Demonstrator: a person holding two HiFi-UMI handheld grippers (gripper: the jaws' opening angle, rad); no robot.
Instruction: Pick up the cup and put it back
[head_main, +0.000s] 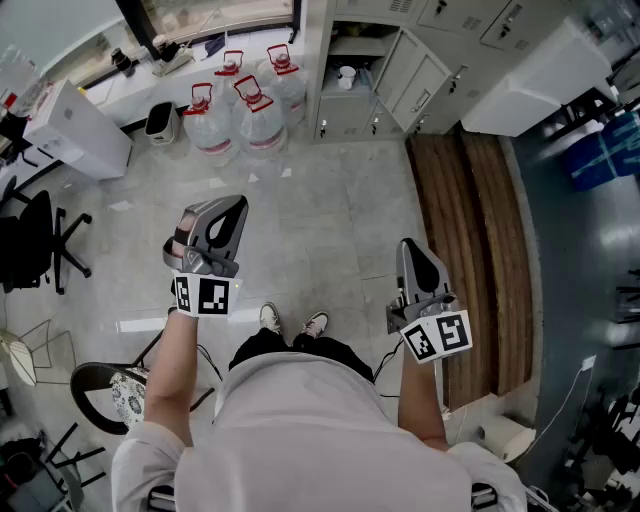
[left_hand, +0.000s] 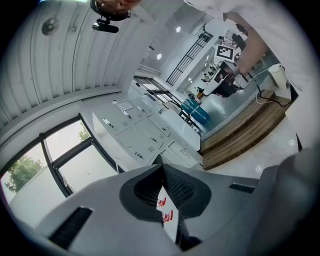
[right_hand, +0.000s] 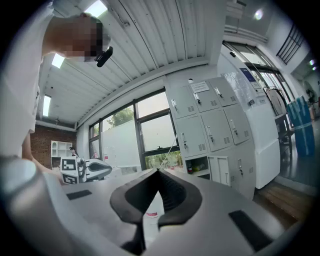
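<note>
— Two grippers on the sheet. Condition?
— Left gripper (head_main: 231, 209): jaws pressed tip to tip, nothing gripped. Right gripper (head_main: 411, 247): same, clenched and empty. Both are held over the floor (head_main: 330, 190), pointing toward the cabinet (head_main: 425, 75).
— Any writing to log?
— None legible. Each cube (head_main: 203, 295) carries black-and-white square markers only. A notice (right_hand: 200, 86) on one cabinet door in the right gripper view is too small to read. Red labels on the jugs (head_main: 262, 118) show through the slit below the left gripper's closed tips, print not readable.
— Jugs, count?
— Four, clear, with red caps and handles, grouped on the floor just left of the cabinet.
— Cup?
— One cup (head_main: 346, 76): small, white, upright, its mouth facing up. It stands in the open compartment of the cabinet, near the compartment's left side.
— Relation to the grippers?
— Well apart from both. The jugs lie between it and the left gripper.
</note>
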